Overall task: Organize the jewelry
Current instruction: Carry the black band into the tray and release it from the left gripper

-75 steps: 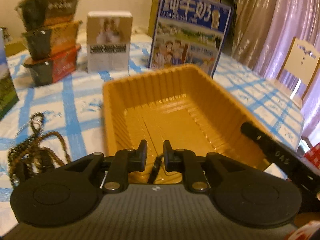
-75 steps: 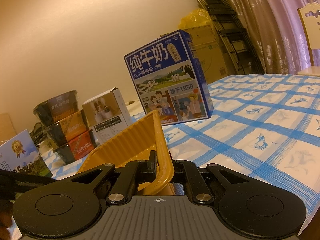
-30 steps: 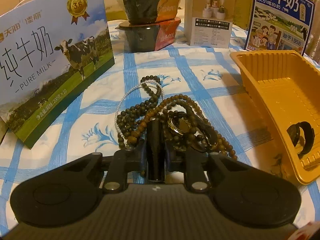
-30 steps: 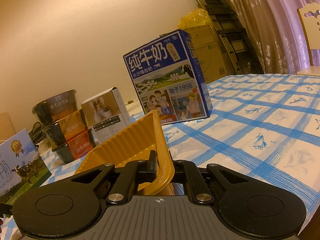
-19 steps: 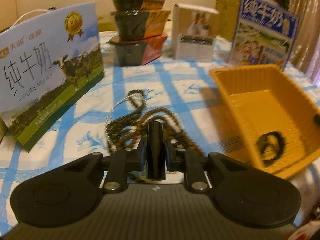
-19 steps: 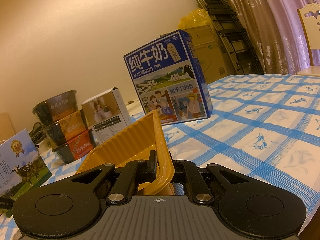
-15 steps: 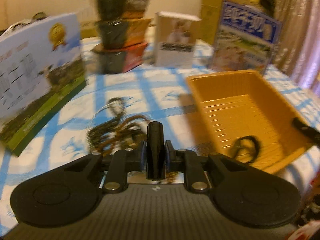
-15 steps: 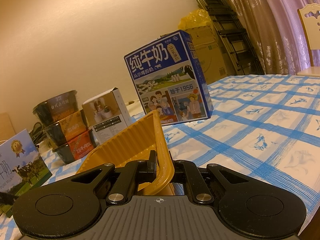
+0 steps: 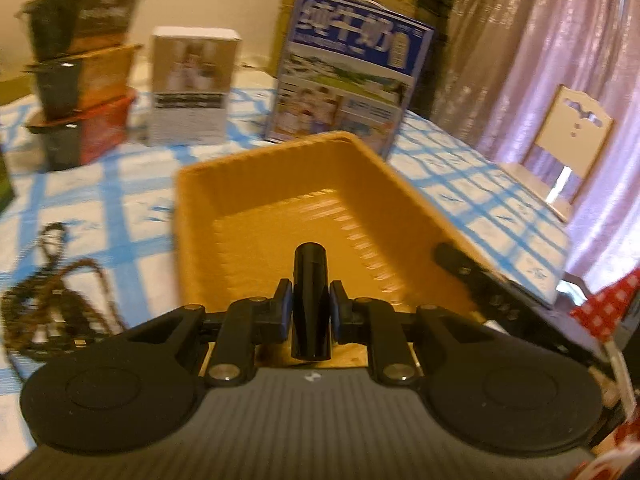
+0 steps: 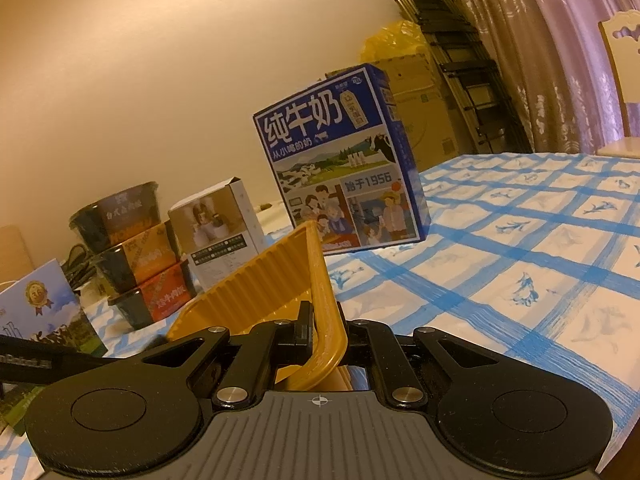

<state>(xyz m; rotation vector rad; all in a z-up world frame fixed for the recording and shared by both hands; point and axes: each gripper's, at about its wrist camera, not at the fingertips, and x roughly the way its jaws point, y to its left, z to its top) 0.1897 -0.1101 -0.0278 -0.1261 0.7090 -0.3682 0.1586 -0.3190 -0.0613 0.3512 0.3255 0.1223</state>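
1. The left claw is clamped on a glossy black bangle, seen edge-on between its pads, above the near end of the orange tray.
2. The right claw is closed on the orange tray's rim, tilting that edge up.
3. Only the left wrist view shows the tangled bead necklaces, lying on the bench left of the tray.
4. Only the right wrist view reads the blue milk carton sharply; the left view is blurred.
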